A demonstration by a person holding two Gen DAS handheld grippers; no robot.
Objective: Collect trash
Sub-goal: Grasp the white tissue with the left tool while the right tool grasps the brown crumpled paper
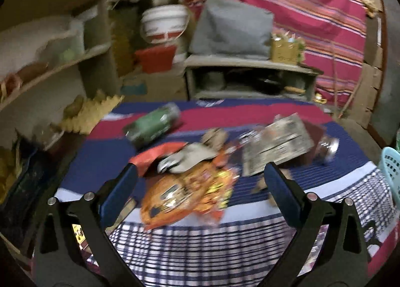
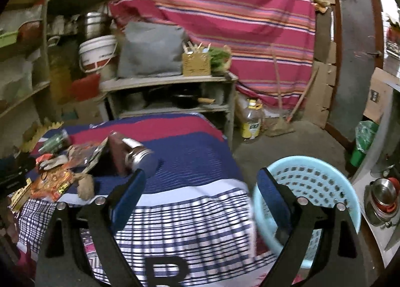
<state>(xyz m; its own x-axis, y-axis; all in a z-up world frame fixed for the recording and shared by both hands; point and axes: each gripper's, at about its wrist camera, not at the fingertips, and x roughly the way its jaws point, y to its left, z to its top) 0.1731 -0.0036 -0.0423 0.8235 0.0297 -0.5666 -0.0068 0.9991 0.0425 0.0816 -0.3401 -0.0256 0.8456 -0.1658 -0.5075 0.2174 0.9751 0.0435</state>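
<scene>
- Two grippers are in view, both with jaws spread wide and nothing between the pads: the left gripper points at the litter pile, the right gripper points across the table edge toward the pale blue perforated plastic basket.
- Trash location: all pieces lie on the table covered by a blue, red and white striped cloth. Nearest the left gripper is the crumpled orange foil snack wrapper; a grey-white crumpled scrap rests on its far edge.
- Further back lie a green plastic bottle on its side, a flattened printed cardboard carton and a shiny metal can on its side.
- The basket stands off the table's right side, apparently the collection point. Its contents are not discernible.
- Risk: both views are motion-blurred; closing in this condition could miss the thin wrapper or pinch the cloth beneath it.
- Risk: the wrapper overlaps neighbouring scraps; lifting it may drag them off the table.
- Risk: the bottle and can may roll if nudged.
- Risk: a release short of the basket rim drops trash on the floor.
</scene>
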